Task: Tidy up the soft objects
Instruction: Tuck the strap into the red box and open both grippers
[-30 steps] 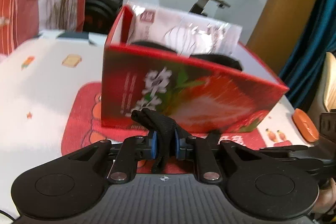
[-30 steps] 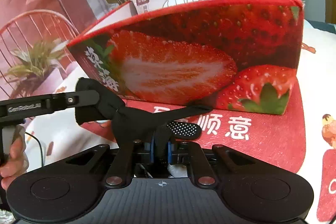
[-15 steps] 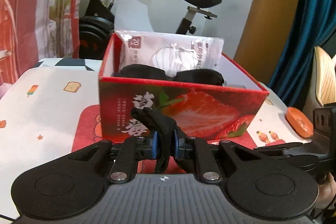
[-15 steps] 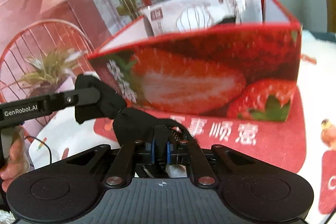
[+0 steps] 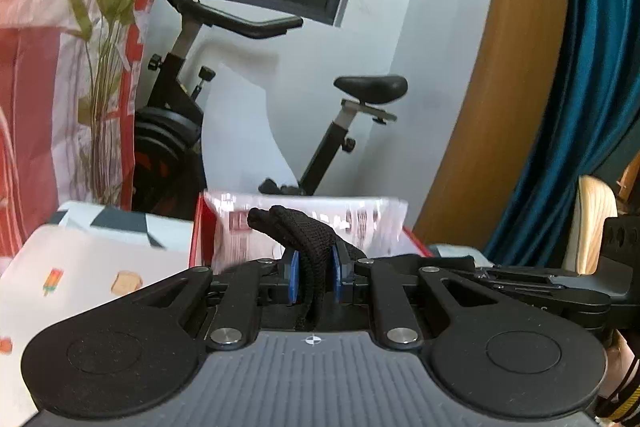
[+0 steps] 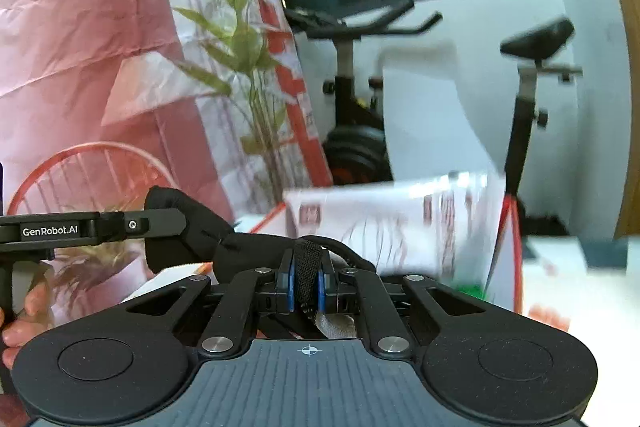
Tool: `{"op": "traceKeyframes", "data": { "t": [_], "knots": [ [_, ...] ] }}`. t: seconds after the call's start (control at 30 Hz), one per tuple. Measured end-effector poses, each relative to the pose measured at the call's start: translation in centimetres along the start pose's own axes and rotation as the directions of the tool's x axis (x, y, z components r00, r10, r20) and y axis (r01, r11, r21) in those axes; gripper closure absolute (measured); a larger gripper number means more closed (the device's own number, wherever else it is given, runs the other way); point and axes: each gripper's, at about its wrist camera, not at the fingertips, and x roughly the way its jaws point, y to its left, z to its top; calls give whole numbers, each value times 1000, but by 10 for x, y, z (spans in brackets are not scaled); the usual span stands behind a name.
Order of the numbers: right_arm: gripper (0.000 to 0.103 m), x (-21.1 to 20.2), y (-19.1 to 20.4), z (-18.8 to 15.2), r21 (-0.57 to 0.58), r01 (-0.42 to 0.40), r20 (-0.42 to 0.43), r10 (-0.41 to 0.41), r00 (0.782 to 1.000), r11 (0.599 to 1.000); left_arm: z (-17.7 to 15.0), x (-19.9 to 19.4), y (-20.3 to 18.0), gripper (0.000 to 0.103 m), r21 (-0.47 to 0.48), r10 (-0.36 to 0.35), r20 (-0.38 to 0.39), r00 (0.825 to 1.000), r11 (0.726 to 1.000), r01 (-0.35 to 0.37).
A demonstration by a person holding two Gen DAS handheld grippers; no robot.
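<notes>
A black fabric piece with a strap (image 5: 298,227) hangs between both grippers, above the table. My left gripper (image 5: 314,261) is shut on one bunched end of it, blue pads pressing on both sides. My right gripper (image 6: 307,269) is shut on the strap (image 6: 306,255) at the other end, and the padded black part (image 6: 180,227) stretches left to the left gripper (image 6: 100,227). The red strawberry box (image 5: 199,227) sits just beyond and below both grippers, with a white packet (image 5: 360,219) standing in it. Its inside is mostly hidden.
An exercise bike (image 5: 344,123) stands behind the table against a white wall. A blue curtain (image 5: 580,107) and a pale chair back (image 5: 592,219) are at the right. The printed tablecloth (image 5: 80,267) spreads to the left. A hand (image 6: 24,311) holds the left gripper's handle.
Both grippers rose with the black fabric still held. The box has sunk low in both views, so its strawberry front is hidden behind the grippers and only its rim and packet show.
</notes>
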Motion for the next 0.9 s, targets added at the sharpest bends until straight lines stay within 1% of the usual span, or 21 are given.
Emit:
{"op": "traceKeyframes", "data": {
  "t": [0.1,0.2,0.3,0.4,0.43,0.53,0.6,0.7,0.8,0.9],
  "knots": [
    [94,18,-2,20,-80,29,-5,-30,1000,996,18,12,1,83,-10,0,13,1000,1000,0],
    [94,40,-10,29,-104,48,-39,-53,998,993,29,31,8,76,-27,13,-4,1000,1000,-13],
    [93,58,-16,21,-89,26,-120,-37,992,996,31,50,19,76,-57,19,-47,999,998,-22],
    [93,70,-18,3,-97,24,-200,-43,979,995,25,64,28,69,-57,34,-106,994,998,-40],
    [93,74,-19,-2,-98,27,-217,-48,975,995,20,69,32,66,-58,36,-137,990,997,-44],
    [93,84,-28,-13,-63,49,-260,-64,963,997,8,77,42,64,-57,40,-204,978,997,-53],
    [93,89,-34,-17,-34,61,-285,-68,956,998,3,82,49,61,-52,58,-225,973,996,-72],
    [93,97,-39,-22,13,68,-319,-60,946,998,3,86,56,60,-70,76,-233,969,993,-95],
    [93,108,-41,-25,42,68,-354,-49,934,997,10,90,57,59,-76,82,-222,972,992,-101],
    [93,117,-40,-28,76,91,-386,-55,921,993,13,95,53,52,-57,95,-220,971,992,-110]
  ]
}}
